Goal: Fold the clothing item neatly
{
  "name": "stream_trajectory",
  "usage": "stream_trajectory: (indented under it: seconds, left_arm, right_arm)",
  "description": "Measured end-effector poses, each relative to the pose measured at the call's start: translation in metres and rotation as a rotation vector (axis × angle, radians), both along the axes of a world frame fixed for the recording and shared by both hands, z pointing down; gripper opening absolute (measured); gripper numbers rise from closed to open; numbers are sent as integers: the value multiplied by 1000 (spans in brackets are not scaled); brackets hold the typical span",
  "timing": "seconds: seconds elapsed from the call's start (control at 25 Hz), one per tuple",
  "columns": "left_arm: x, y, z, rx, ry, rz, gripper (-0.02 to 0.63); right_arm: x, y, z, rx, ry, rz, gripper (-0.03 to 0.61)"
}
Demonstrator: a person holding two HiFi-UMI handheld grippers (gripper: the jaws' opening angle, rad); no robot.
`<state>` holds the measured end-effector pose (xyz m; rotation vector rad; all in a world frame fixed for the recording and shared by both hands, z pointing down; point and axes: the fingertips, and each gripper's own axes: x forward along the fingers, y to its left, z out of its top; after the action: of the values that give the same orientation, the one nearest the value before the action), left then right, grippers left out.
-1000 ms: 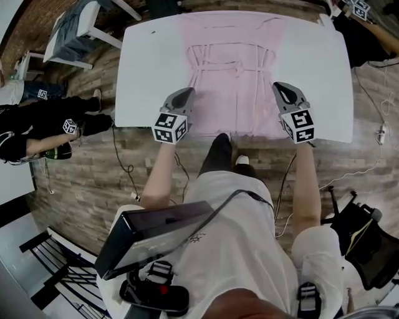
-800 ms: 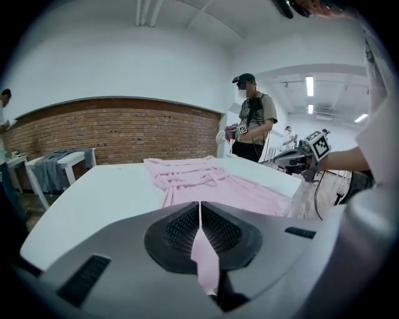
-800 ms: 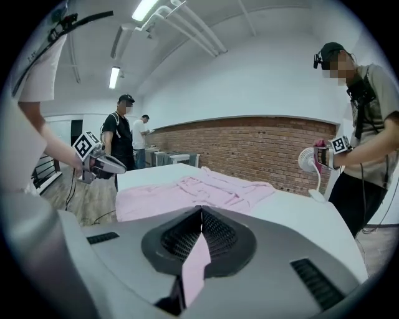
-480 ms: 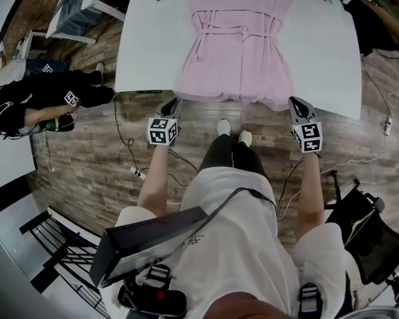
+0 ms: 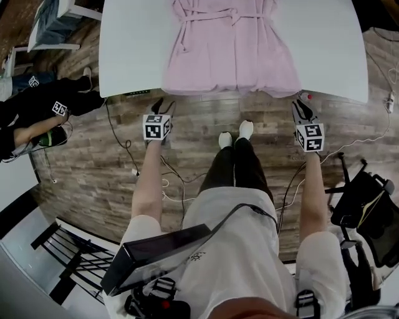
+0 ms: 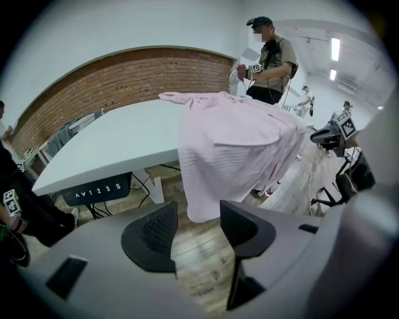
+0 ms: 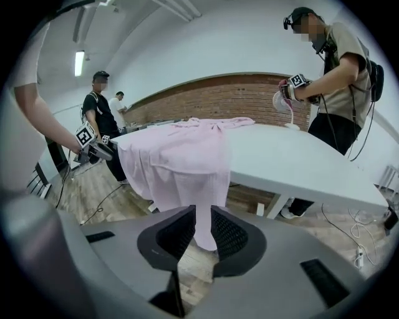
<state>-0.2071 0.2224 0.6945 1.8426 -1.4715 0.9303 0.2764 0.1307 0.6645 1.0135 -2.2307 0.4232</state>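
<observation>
— What do we hold on the table (image 5: 124, 56)?
— One garment (image 5: 232, 59), laid along the middle, with its belt (image 5: 232, 14) across the far part and its hem hanging over the near edge.
— And under that edge?
— A control panel (image 6: 96, 189), left of the hem. Our shoes (image 5: 246, 129) stand on the floor (image 5: 199, 115) just before the table, below the hem.
— To the sides?
— Left of the table we list a person (image 5: 37, 115), legs toward it, and a chair (image 5: 53, 28) behind them. Cables (image 5: 126, 149) lie on the floor at our left and right. An office chair (image 5: 368, 209) stands near our right. Another person (image 7: 330, 75) stands beside the table's far right end.
</observation>
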Motion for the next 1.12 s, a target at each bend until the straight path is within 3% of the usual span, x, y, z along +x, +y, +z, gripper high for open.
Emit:
stream_trajectory:
  seconds: [0.24, 0.36, 0.56, 0.84, 1.0, 1.04, 1.08, 1.12]
  left_arm:
    - [-22, -16, 44, -3, 4, 23, 195]
    - [-21, -16, 71, -4, 1, 75, 195]
    - [-14, -20, 108, 19, 20, 136, 234]
    - [6, -38, 96, 133, 123, 221, 252]
    - [17, -46, 92, 139, 135, 316, 251]
    - [19, -47, 93, 133, 127, 341, 250]
    - [20, -47, 93, 129, 116, 361, 220]
    - [21, -46, 93, 126, 105, 372, 140]
  right_arm:
    - [12, -7, 45, -14, 43, 33, 107]
    - [17, -8, 73, -27, 72, 4, 160]
    - [14, -13, 117, -33, 76, -53, 192]
    - [-1, -20, 131, -14, 45, -94, 227]
    - [-5, -25, 131, -15, 27, -142, 227]
    - [-6, -26, 131, -19, 12, -151, 224]
    - [-9, -28, 129, -25, -9, -160, 132]
    - [-11, -28, 126, -32, -30, -170, 9]
